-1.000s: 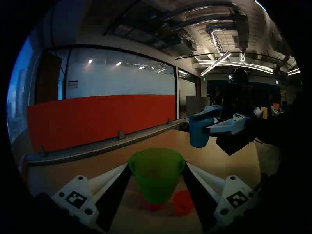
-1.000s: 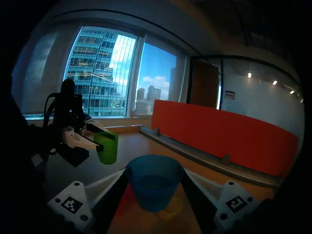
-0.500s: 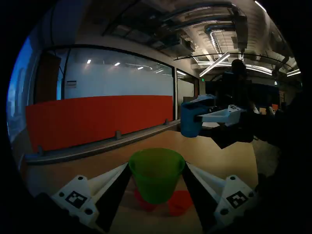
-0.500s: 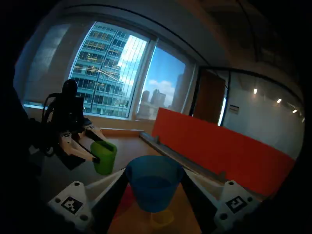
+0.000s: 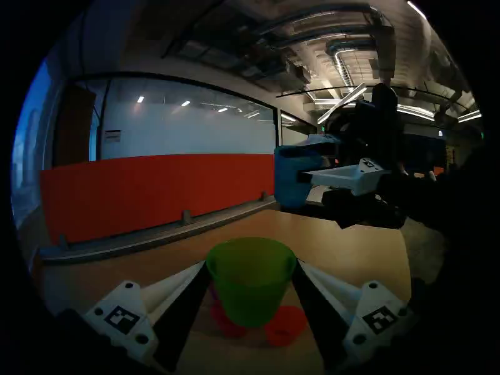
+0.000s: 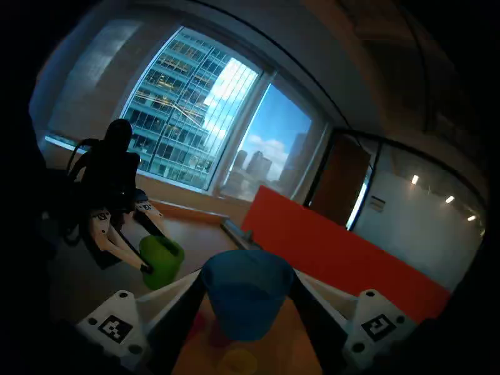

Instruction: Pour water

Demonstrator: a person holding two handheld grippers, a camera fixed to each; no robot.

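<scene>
The left hand-held gripper (image 5: 250, 272) pinches a green cup (image 5: 251, 297) between both fingers above the worktop (image 5: 356, 250). The right hand-held gripper (image 6: 247, 278) grips a blue cup (image 6: 245, 309) the same way, held higher than the green one and apart from it.

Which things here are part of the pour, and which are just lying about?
In the job:
blue cup, held by the right gripper
green cup, held by the left gripper

Lying about:
small red cups on the table, below the green cup
</scene>
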